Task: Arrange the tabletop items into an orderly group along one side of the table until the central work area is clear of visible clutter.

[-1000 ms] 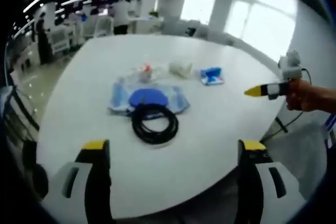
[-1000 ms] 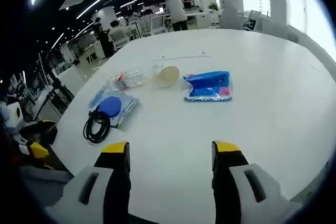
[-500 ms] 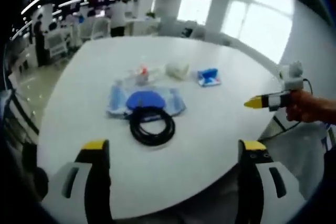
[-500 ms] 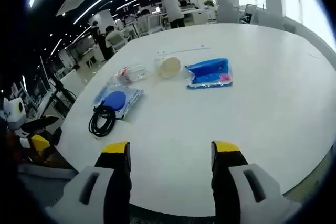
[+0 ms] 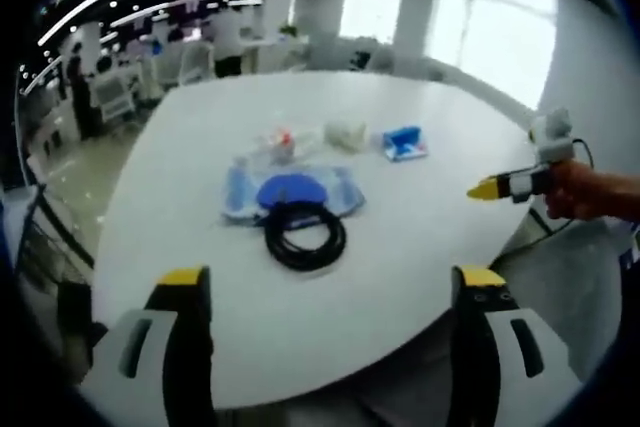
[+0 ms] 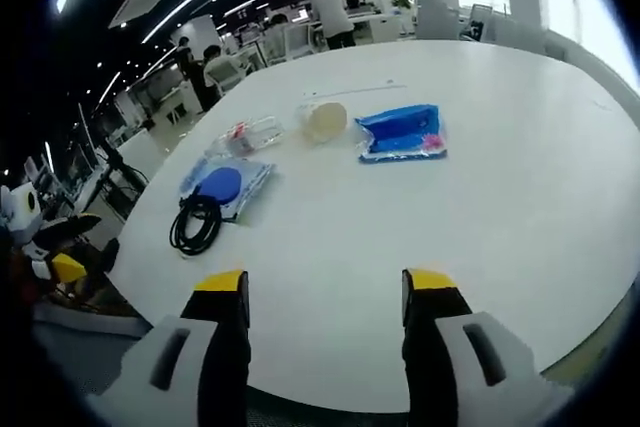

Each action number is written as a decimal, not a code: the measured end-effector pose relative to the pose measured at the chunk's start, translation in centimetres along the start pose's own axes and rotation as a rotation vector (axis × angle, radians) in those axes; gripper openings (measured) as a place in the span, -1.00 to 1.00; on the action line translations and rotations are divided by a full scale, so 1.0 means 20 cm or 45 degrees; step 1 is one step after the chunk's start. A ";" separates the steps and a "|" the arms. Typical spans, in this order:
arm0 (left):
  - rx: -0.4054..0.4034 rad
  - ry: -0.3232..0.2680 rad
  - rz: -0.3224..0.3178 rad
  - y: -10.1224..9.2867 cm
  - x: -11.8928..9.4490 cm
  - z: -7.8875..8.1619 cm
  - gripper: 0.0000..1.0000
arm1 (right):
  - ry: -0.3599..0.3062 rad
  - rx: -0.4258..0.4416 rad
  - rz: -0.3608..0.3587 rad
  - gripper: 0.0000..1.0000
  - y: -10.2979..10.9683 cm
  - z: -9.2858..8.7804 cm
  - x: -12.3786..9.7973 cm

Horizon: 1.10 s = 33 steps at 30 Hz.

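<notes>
On the white round table [image 5: 420, 237] [image 6: 520, 187] lie a coiled black cable [image 5: 304, 235] [image 6: 194, 226], a clear bag with a blue disc [image 5: 290, 190] [image 6: 222, 185], a small clear packet with red [image 5: 277, 140] [image 6: 246, 135], a pale cup on its side [image 5: 346, 131] [image 6: 324, 120] and a blue packet [image 5: 404, 143] [image 6: 402, 133]. My left gripper [image 5: 325, 292] is open at the near edge, short of the cable. My right gripper [image 6: 322, 297] is open over bare table, with nothing between its jaws. It also shows at the right of the left gripper view as a yellow tip [image 5: 484, 188], held by a hand.
An open office lies beyond the table, with desks, chairs and people [image 6: 333, 17] standing at the back. Bright windows [image 5: 490, 37] line the far side. Floor shows past the table's edge at the left [image 5: 70, 167].
Both views have shifted slightly as the hands moved; the items on the table lie where they were. Both grippers stay open.
</notes>
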<state>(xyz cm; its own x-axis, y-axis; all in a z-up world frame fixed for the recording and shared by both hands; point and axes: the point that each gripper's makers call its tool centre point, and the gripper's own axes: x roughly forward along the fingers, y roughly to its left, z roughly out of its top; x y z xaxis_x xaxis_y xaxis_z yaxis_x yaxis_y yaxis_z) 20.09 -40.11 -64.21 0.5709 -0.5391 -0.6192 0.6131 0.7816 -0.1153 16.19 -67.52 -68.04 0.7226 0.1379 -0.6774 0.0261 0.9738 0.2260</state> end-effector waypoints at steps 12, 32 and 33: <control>0.094 -0.033 0.088 0.03 -0.02 0.01 0.92 | 0.009 -0.096 0.058 0.19 0.03 0.07 0.03; 0.044 -0.036 0.141 0.09 -0.04 -0.01 0.89 | 0.015 -0.132 0.133 0.12 0.03 0.15 0.18; 0.044 -0.036 0.141 0.10 -0.04 -0.01 0.89 | 0.016 -0.134 0.137 0.11 0.04 0.15 0.18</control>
<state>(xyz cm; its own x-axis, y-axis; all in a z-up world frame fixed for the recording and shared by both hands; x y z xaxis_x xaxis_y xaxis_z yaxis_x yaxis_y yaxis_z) 20.73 -38.14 -64.00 0.6511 -0.4591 -0.6045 0.5636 0.8258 -0.0202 20.97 -66.82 -68.15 0.7088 0.2439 -0.6619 -0.1239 0.9668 0.2236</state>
